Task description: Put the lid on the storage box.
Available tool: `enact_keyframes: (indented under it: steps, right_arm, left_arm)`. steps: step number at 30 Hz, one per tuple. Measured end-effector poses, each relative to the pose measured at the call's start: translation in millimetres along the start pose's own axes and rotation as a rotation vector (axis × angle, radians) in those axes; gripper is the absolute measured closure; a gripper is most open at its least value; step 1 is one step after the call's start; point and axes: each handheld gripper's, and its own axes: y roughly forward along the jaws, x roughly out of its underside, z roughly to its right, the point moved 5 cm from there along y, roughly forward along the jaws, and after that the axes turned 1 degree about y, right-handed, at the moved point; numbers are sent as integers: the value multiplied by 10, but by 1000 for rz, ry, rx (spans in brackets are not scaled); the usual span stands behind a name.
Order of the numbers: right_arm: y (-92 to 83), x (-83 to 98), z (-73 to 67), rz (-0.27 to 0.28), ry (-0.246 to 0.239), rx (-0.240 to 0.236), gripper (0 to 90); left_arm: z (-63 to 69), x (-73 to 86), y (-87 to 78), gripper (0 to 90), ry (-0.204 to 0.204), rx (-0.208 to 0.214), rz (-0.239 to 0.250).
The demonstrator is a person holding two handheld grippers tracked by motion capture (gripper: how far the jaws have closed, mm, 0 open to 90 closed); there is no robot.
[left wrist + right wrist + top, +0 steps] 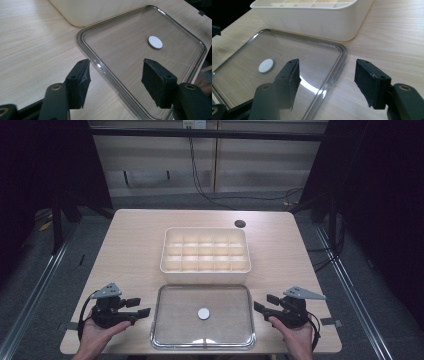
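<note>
A pale wooden bench (135, 245) stands on a grey floor (45, 270) in a dim room, with a light panelled wall (250, 165) behind and black cables (210, 195) trailing across the floor. A small dark round disc (240, 224) sits near the bench's far edge. The clear lid (175, 340) lies flat at the near edge, its long axis running left to right, with a white disc (203, 313) at its middle. Just beyond it sits the cream compartment box (205, 270), long sides parallel to the lid. The left gripper (142, 307) and right gripper (262, 304) flank the lid's short ends, both spread and holding nothing. The gripper views show the lid's raised rim and reflections; the high view shows the box's grid.
</note>
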Motion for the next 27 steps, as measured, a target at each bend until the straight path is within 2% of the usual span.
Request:
enact_keyframes:
  steps: [2, 4, 10, 12, 14, 16, 18, 19, 21, 23, 27]
  right_arm:
    - [25, -20, -16, 8, 24, -21, 355]
    - [58, -23, -34, -11, 29, -47, 355]
    - [138, -76, -58, -62, 15, -42, 355]
    - [159, -171, -87, -42, 28, -58, 362]
    - [176, -261, -118, -27, 18, -65, 369]
    - [214, -318, -125, -24, 8, -75, 414]
    - [277, -322, -83, -29, 10, -60, 418]
    - [312, -304, -57, -34, 8, -53, 421]
    - [366, -246, -32, -45, 18, -59, 429]
    - [419, -168, -23, -71, 17, -54, 434]
    - [475, -119, -13, -88, 0, -38, 467]
  left_arm:
    - [10, -31, 14, 416, 2, 0, -2]
    - [11, -64, 19, 436, 11, -3, 0]
    - [-15, -177, 135, 462, 31, -11, -31]
    - [-48, -253, 173, 485, 35, -17, -31]
    - [-66, -318, 196, 491, 35, -27, -33]
    - [-69, -358, 207, 499, 34, -28, -18]
    - [-90, -326, 235, 506, 8, -35, -10]
    - [-99, -285, 260, 513, 3, -31, -22]
    - [-117, -196, 303, 514, 11, -38, -61]
    - [-138, -141, 324, 497, 9, -38, -73]
    - [-159, -94, 342, 483, -8, -44, -85]
